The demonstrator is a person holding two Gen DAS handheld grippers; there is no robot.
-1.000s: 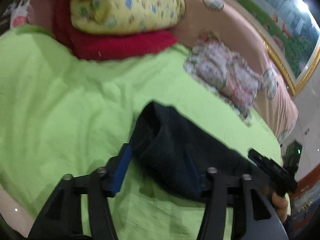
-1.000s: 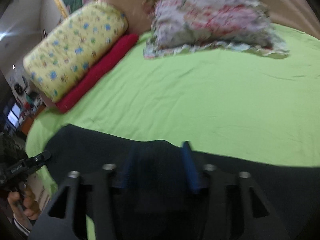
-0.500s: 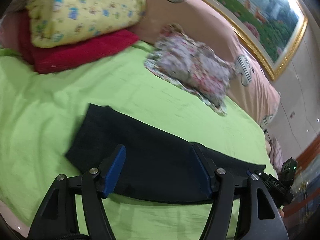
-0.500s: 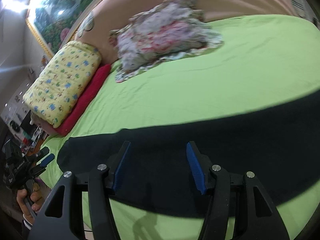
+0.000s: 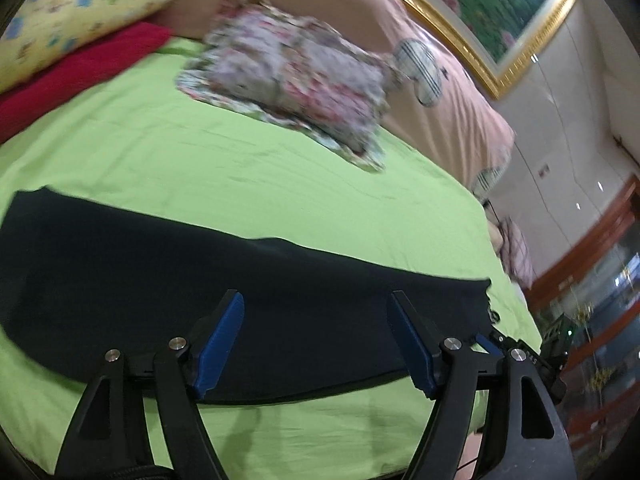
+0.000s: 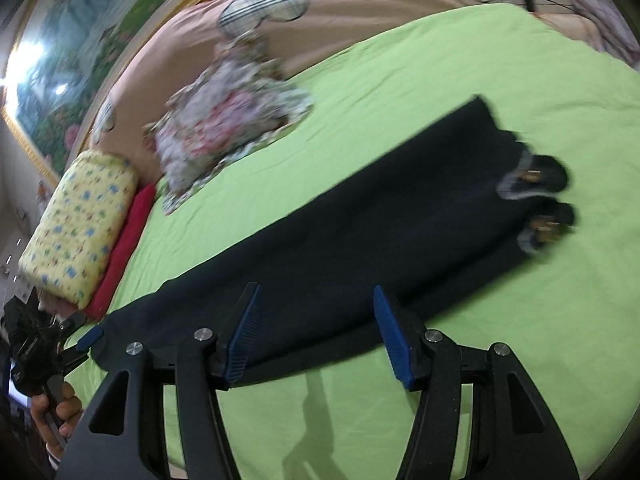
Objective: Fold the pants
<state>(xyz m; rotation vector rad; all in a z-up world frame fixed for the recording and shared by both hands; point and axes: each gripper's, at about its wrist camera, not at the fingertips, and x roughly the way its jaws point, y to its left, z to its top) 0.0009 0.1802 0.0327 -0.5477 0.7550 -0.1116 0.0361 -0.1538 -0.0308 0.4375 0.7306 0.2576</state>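
Dark pants lie flat in a long strip across the green bed sheet. My left gripper hovers over their middle, its jaws opening, blue pads apart and nothing pinched between them. In the right wrist view the pants run from lower left to upper right, with the waist and its buckles at the right end. My right gripper stands open above their near edge, gripping no cloth. The left gripper shows at the pants' left end, held by a hand.
A floral pillow lies on the sheet beyond the pants. A yellow pillow rests on a red blanket at the left. A pink padded headboard rises behind. The bed's edge runs close below both grippers.
The left gripper let go of the bunched pants and its jaws widened. The pants now lie spread out flat. Both grippers have swung sideways and rolled, drawing back from the cloth.
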